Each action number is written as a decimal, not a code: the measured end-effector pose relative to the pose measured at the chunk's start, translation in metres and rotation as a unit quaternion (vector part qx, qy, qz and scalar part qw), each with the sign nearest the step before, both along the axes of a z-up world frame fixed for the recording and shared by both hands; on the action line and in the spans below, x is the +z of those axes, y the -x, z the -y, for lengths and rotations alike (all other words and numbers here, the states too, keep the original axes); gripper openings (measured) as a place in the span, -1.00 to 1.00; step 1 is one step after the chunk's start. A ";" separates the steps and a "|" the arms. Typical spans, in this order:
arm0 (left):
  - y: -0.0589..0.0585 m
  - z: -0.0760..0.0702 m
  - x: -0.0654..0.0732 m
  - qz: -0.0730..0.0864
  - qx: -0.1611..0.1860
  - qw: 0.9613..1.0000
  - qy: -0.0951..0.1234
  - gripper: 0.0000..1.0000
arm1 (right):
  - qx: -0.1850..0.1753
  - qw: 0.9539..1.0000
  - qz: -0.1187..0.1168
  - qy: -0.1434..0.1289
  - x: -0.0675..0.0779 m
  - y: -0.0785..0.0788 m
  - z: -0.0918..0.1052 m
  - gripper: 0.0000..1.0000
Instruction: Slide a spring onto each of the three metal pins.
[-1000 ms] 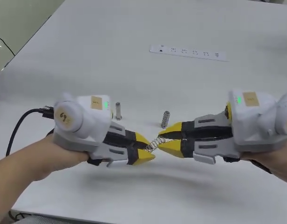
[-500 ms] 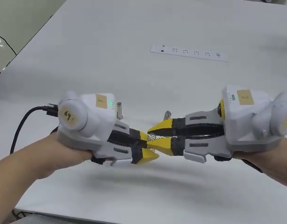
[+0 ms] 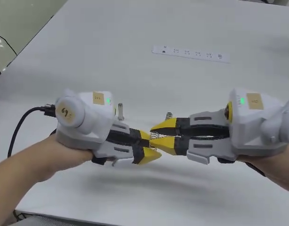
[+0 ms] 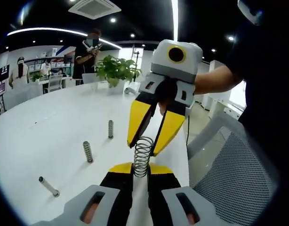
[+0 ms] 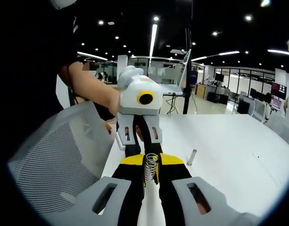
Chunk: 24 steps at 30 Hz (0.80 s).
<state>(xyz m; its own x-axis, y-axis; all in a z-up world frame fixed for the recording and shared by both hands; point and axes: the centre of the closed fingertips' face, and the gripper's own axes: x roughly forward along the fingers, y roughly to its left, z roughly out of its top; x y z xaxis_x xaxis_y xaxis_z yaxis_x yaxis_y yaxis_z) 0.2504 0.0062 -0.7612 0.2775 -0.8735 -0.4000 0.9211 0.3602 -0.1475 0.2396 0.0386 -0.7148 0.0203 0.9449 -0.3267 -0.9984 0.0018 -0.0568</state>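
Spring [image 3: 154, 136]: most coils hidden between yellow fingers of left gripper [image 3: 153, 144] and right gripper [image 3: 153, 133]. Base buried between left fingers [image 4: 120, 169] in left gripper view. Standing spring [image 3: 169, 115]: top alone visible behind right gripper. Pin [image 3: 120, 111]: foot hidden behind left gripper. Right gripper body: cut by frame edge. Cable [image 3: 23, 121]: far end lost behind forearm. Power strip [image 3: 190, 53]: sockets too small to resolve.

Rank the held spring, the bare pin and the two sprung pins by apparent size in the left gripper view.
1. Held spring, though nearest the camera.
2. Bare pin and nearer sprung pin: alike, no ranking.
3. Farther sprung pin, smallest, perhaps only from distance.
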 end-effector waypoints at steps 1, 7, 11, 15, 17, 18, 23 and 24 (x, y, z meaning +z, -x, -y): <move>0.000 0.000 0.000 -0.002 0.002 1.000 0.002 -0.94 | -0.001 1.000 0.001 -0.001 0.000 0.000 0.000 -0.85; -0.002 -0.007 -0.002 -0.012 0.015 1.000 -0.004 -0.88 | -0.001 1.000 0.006 0.002 0.000 -0.001 -0.001 -0.85; -0.003 -0.014 -0.004 -0.022 0.029 0.999 -0.006 -0.70 | -0.005 1.000 0.007 0.003 0.000 -0.005 -0.001 -0.85; -0.005 -0.023 -0.005 -0.019 0.043 0.999 -0.010 -0.64 | -0.009 1.000 0.007 0.005 -0.002 -0.008 0.000 -0.85; -0.007 -0.026 -0.005 -0.016 0.049 0.999 -0.012 -0.59 | -0.010 1.000 0.011 0.009 -0.002 -0.009 0.001 -0.85; -0.008 -0.029 -0.004 -0.014 0.054 0.998 -0.013 -0.55 | -0.010 1.000 0.011 0.009 -0.003 -0.010 0.001 -0.85; -0.014 -0.042 -0.005 -0.010 0.078 0.997 -0.019 -0.33 | -0.016 1.000 0.011 0.011 -0.004 -0.013 0.003 -0.85; -0.014 -0.044 -0.005 -0.010 0.081 0.996 -0.019 -0.29 | -0.017 1.000 0.011 0.011 -0.004 -0.014 0.003 -0.85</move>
<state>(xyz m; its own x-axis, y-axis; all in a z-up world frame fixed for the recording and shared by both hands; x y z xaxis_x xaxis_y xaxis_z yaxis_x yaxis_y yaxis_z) 0.2646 0.0499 -0.7664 0.4058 -0.8015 -0.4392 0.8473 0.5100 -0.1479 0.2535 0.0359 -0.7191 0.0601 0.9362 -0.3463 -0.9962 0.0344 -0.0800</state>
